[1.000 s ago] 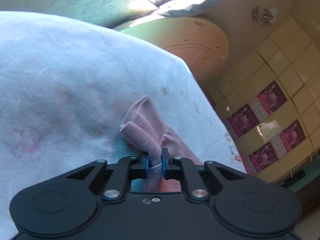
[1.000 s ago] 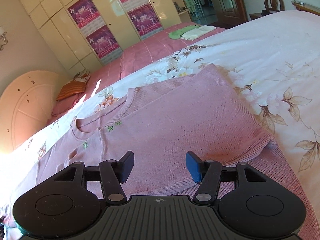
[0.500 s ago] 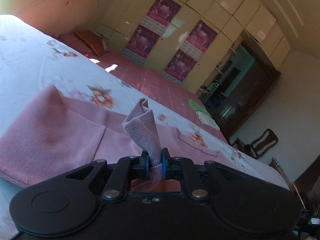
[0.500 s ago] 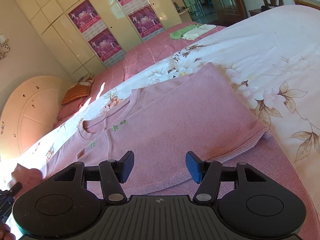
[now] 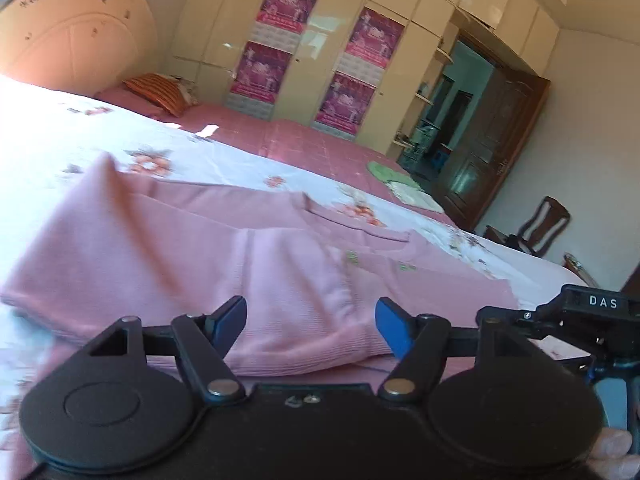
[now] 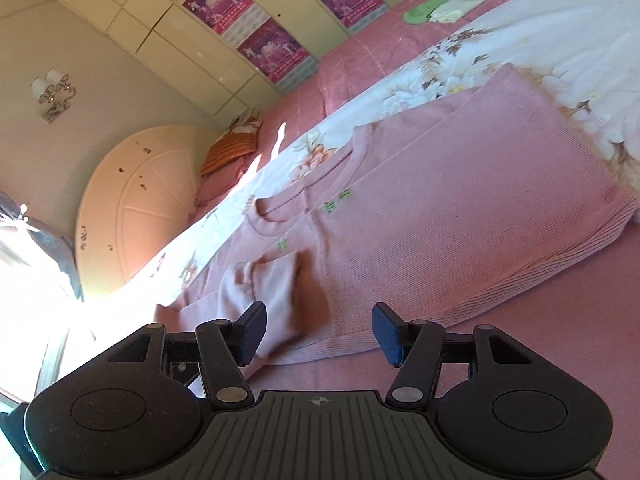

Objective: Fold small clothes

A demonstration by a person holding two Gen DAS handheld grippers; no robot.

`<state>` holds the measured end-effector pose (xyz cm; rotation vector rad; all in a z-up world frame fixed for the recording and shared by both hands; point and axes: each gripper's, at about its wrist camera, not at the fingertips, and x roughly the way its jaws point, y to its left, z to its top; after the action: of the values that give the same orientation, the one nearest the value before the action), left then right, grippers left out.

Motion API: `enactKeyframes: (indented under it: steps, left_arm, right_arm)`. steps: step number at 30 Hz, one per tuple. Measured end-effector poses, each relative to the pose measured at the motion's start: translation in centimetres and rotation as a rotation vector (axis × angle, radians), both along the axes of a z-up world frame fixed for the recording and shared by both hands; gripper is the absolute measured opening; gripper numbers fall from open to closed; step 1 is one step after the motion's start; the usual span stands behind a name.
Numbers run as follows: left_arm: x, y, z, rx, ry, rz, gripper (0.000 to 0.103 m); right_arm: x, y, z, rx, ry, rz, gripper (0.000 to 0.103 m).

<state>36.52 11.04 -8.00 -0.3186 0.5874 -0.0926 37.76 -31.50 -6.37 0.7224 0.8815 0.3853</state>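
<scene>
On the floral bedspread [image 6: 532, 36] a pink top [image 6: 460, 208] is lying flat, neckline toward the headboard [image 6: 132, 208], one side already folded inward and a sleeve [image 5: 296, 300] now lying across its middle. The left gripper [image 5: 310, 322] is hovering just over that sleeve with its jaws opening; the cuff sits loosely between the blue pads [image 5: 390, 330], which are not pressing on it. The right gripper [image 6: 318, 330] is waiting over the near hem, its fingers standing apart and holding nothing. In the right view the sleeve [image 6: 276, 288] is looking bunched and slightly raised rather than flat, so the likely trouble is that it is springing or sliding back out of the fold, especially if a pad is snagging the ribbed knit as the left hand is pulling away. A lumpy sleeve underneath would also be throwing the next fold crooked. Both grippers are crowding the same edge, so a hasty reach might be dragging the top across the bedspread and undoing the tidy side fold.
</scene>
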Motion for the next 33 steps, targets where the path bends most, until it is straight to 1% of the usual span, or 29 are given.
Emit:
enactKeyframes:
  steps: [3,4,6,8,9,11,13,14,15,16,17,18,20,22,24,25,28,29,33]
  left_arm:
    - [-2.6,4.1,0.1,0.077,0.023,0.116,0.066]
    - [-3.2,5.4,-0.2,0.089,0.045,0.150,0.066]
    - [-3.7,7.8,-0.8,0.075,0.098,0.193,0.065]
    - [-3.8,9.1,-1.4,0.056,0.124,0.203,0.062]
    - [-3.7,9.3,-1.6,0.057,0.136,0.201,0.062]
    - [-3.4,9.3,-1.9,0.064,0.132,0.196,0.061]
    - [-3.0,9.2,-2.1,0.070,0.126,0.198,0.061]
    - [-2.8,9.2,-2.1,0.073,0.124,0.200,0.061]
    - [-2.6,9.2,-2.1,0.075,0.122,0.200,0.061]
    - [-2.5,9.2,-2.0,0.074,0.119,0.199,0.060]
    - [-2.4,9.1,-2.1,0.071,0.113,0.197,0.054]
    - [-2.3,9.2,-2.0,0.060,0.103,0.192,0.048]
    - [-2.4,9.4,-2.2,0.041,0.082,0.187,0.047]
    - [-2.1,9.3,-2.2,0.049,0.094,0.181,0.047]
    - [-2.1,9.0,-2.3,0.049,0.088,0.173,0.047]
    - [-2.1,8.9,-2.4,0.052,0.091,0.168,0.047]
    - [-1.9,8.6,-2.7,0.067,0.099,0.156,0.047]
    - [-1.3,8.6,-2.7,0.070,0.101,0.151,0.047]
    - [-1.0,8.6,-2.6,0.075,0.105,0.145,0.047]
  right_arm:
    - [0.9,1.9,-1.3,0.025,0.032,0.043,0.058]
    - [1.3,2.5,-1.8,0.031,0.044,0.056,0.058]
    - [1.7,3.4,-2.6,0.028,0.059,0.064,0.058]
    - [2.2,4.1,-2.9,0.032,0.039,0.075,0.058]
    - [2.5,4.5,-3.0,0.028,0.043,0.086,0.058]
    - [2.9,5.6,-2.9,-0.023,0.019,0.112,0.057]
    - [3.3,6.6,-2.8,-0.080,0.002,0.138,0.032]
    - [3.4,6.9,-2.7,-0.099,0.004,0.147,0.016]
    - [3.3,7.0,-2.6,-0.111,-0.008,0.146,0.015]
    - [3.0,6.9,-2.0,-0.129,-0.043,0.137,0.013]
    - [2.7,6.6,-1.4,-0.143,-0.077,0.128,0.011]
    - [2.3,6.2,-0.6,-0.156,-0.108,0.113,0.004]
    - [1.7,5.0,0.9,-0.171,-0.169,0.083,0.004]
    - [1.1,3.5,1.9,-0.208,-0.211,0.029,0.004]
    - [1.2,2.0,1.8,-0.212,-0.192,-0.021,0.004]
    - [1.3,1.0,1.5,-0.194,-0.172,-0.041,0.004]
    - [1.4,-0.6,0.4,-0.187,-0.134,-0.073,0.004]
    - [1.3,-0.9,0.3,-0.184,-0.133,-0.077,0.004]
    - [0.5,-1.9,0.6,-0.196,-0.152,-0.095,0.004]
